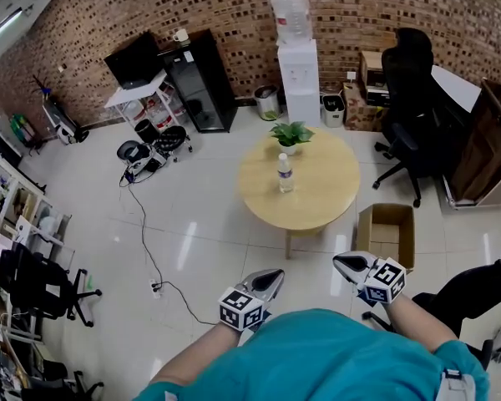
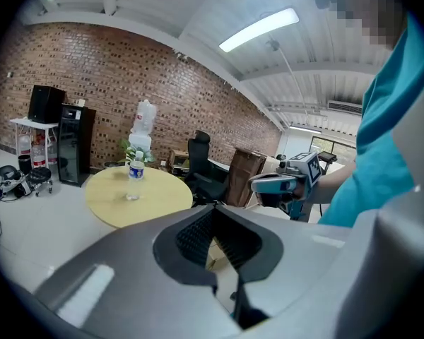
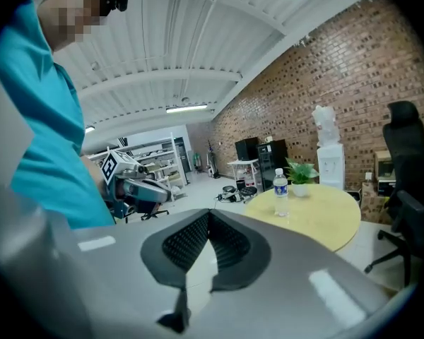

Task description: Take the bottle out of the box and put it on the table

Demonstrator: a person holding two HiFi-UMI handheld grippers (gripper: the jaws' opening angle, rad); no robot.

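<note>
Round wooden table [image 1: 321, 199] carries an upright bottle [image 1: 285, 174] near its middle. Potted plant [image 1: 290, 135] at far edge. Open cardboard box [image 1: 387, 234] on floor [image 1: 209, 224] beside it.

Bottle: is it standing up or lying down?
Standing up. The bottle stands on the table, cap at the top, outside the box.

Bottle [image 1: 285, 174] on table [image 1: 327, 197], plant [image 1: 290, 134] behind it, box [image 1: 387, 234] on floor [image 1: 209, 232] right of table

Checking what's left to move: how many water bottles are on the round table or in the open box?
1. The water bottle stands upright on the round table, near the potted plant. The open cardboard box shows none, though its walls may hide some.
</note>
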